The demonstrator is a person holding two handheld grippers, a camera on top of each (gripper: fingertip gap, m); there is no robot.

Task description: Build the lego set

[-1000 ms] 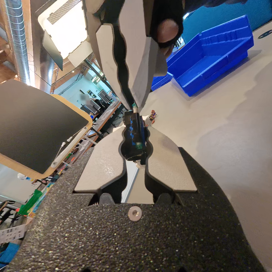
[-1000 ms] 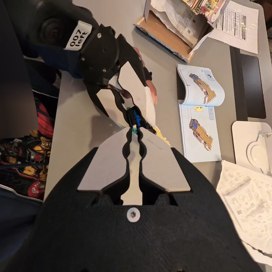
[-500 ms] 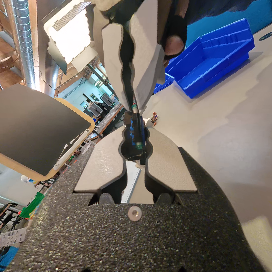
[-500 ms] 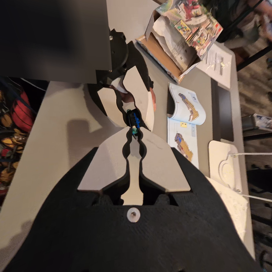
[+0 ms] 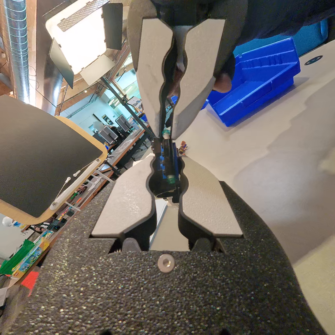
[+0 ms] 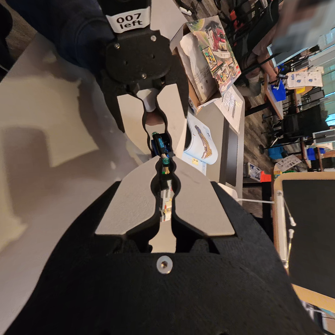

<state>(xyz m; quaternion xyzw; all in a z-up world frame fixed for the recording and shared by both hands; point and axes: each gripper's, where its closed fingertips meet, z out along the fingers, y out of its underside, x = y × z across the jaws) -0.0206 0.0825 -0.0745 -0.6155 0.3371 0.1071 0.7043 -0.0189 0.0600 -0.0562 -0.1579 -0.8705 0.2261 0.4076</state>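
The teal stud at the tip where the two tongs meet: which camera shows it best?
The right wrist view: the teal stud faces the camera, lit, between the right tongs' tips. The left wrist view shows it only edge-on, half hidden between those same fingertips above the black-and-blue brick assembly.

A blue plastic bin (image 5: pixel 257 79) sat on the pale table (image 5: pixel 272 163), a small toy figure (image 5: pixel 182 146) standing nearer. An open instruction booklet (image 6: pixel 203 145) lay beside a torn cardboard box (image 6: pixel 208 59) and a printed sheet (image 6: pixel 232 107). A black-faced board (image 5: pixel 36 154) stood at the table's side.
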